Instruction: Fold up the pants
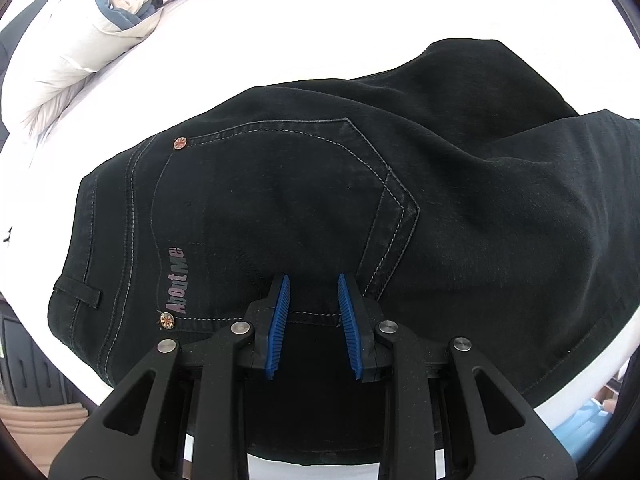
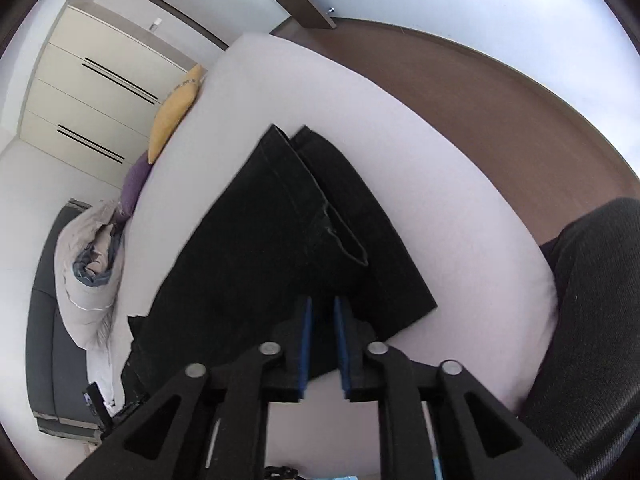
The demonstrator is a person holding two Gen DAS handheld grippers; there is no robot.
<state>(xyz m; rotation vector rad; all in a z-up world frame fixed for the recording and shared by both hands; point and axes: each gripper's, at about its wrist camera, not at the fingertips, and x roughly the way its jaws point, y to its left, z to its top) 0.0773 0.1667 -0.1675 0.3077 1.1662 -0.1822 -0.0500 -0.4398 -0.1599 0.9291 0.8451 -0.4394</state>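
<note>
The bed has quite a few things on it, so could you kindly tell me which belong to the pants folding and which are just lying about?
Belonging to the job:
- black pants, spread on the white bed
- left gripper, over the back pocket
- right gripper, over the legs

Just lying about:
- bundled duvet
- yellow cushion
- purple cushion
- wardrobe

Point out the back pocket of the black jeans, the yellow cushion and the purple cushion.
back pocket (image 1: 280, 200), left wrist view, middle of the pocket panel.
yellow cushion (image 2: 176, 114), right wrist view, middle of its face.
purple cushion (image 2: 136, 184), right wrist view, middle of its face.
</note>
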